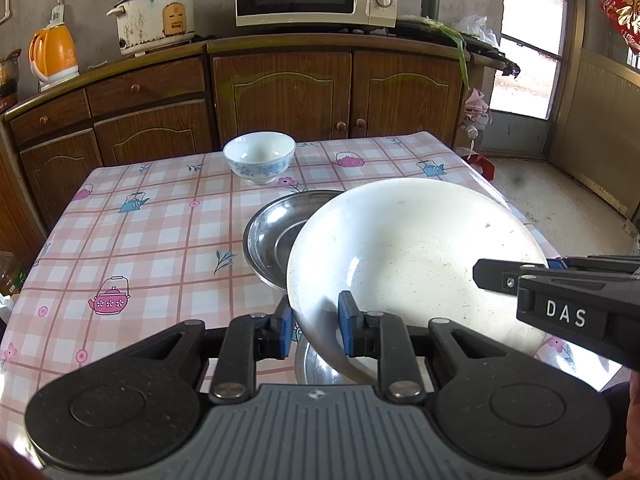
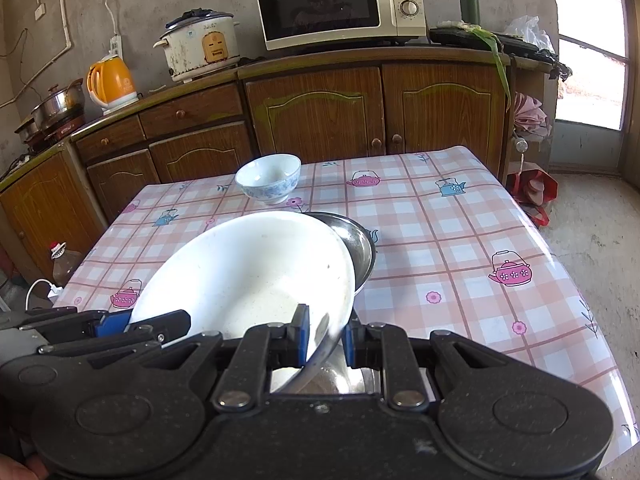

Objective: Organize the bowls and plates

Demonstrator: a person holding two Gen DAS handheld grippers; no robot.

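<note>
Both grippers pinch the rim of the white plate (image 1: 416,264), the left gripper (image 1: 316,326) on its near left edge, the right gripper (image 2: 325,334) on its near right, jaws nearly closed. The plate tilts above a steel dish (image 1: 272,236) on the table (image 1: 160,240). A bowl (image 1: 259,156) stands at the far edge.

Both wrist views look down, close, sharing the white plate (image 1: 416,264).

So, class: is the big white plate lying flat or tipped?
Tipped. The big white plate is held at its rim by both tongs, left and right, slanting above the steel dish.
</note>
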